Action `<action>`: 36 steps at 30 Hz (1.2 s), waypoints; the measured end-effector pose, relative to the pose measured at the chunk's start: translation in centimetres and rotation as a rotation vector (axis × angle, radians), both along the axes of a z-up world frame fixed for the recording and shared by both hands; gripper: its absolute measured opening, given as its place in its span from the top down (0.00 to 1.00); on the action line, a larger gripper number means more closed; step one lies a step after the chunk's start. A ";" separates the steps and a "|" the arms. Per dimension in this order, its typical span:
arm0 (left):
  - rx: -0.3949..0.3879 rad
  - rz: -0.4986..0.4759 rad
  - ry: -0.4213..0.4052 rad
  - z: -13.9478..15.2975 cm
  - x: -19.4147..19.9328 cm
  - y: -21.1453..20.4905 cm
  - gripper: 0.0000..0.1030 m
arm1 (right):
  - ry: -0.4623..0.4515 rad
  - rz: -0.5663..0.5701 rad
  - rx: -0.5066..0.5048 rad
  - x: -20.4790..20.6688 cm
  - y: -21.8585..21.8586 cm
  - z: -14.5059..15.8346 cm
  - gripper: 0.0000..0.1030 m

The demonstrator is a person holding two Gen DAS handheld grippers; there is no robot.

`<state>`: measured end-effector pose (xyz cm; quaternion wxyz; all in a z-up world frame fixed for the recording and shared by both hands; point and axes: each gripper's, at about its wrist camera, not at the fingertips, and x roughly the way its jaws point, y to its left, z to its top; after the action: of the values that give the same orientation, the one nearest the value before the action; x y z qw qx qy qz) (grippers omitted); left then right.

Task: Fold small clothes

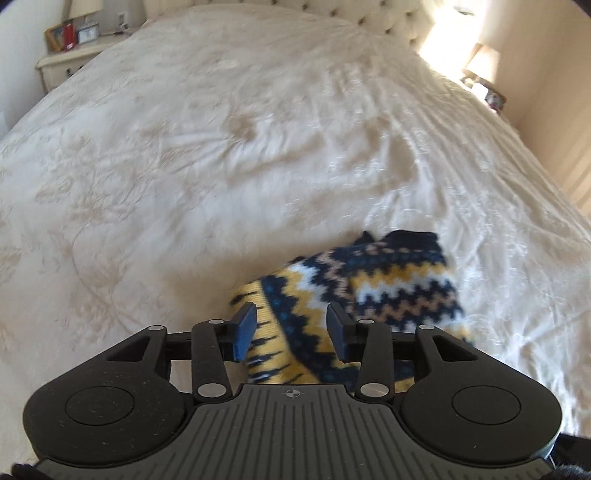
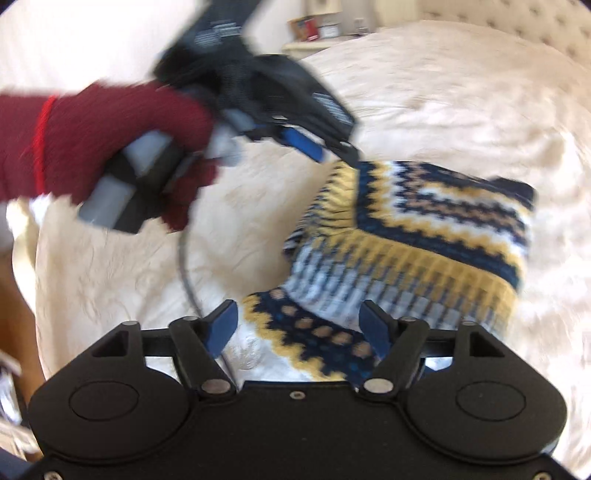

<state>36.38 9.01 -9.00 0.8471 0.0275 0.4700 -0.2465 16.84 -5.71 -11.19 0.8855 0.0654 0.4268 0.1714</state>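
A small knitted sweater (image 1: 373, 280) with navy, yellow, white and tan zigzag bands lies folded on the cream bedspread (image 1: 221, 147). It also shows in the right wrist view (image 2: 413, 229). My left gripper (image 1: 291, 325) is open, hovering just above the sweater's near edge, nothing between its blue pads. It shows in the right wrist view (image 2: 325, 147), held by a hand in a dark red glove (image 2: 110, 147), at the sweater's far left corner. My right gripper (image 2: 299, 325) is open above the sweater's near corner, holding nothing.
A tufted headboard (image 1: 388, 18) stands at the far end of the bed. A nightstand (image 1: 70, 55) with a lamp and small items is at the far left. Another lamp (image 1: 480, 62) stands at the far right in bright sunlight.
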 end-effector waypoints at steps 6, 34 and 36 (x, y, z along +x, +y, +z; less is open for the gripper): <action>0.002 -0.120 0.026 -1.6 -2.6 -3.7 0.52 | 0.032 -0.225 0.032 0.5 -5.0 -0.5 0.26; 0.105 -0.148 0.088 -6.3 -3.9 -4.7 0.49 | 0.276 -0.495 0.119 11.7 -13.2 -9.1 0.17; 0.105 -0.144 0.088 -6.4 -3.9 -4.8 0.48 | 0.295 -0.493 0.123 12.1 -13.2 -9.6 0.13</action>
<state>32.53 4.26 -15.41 0.8031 0.0946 0.5160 -0.2826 28.90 -18.90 -20.80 0.8232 0.2448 0.5111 -0.0347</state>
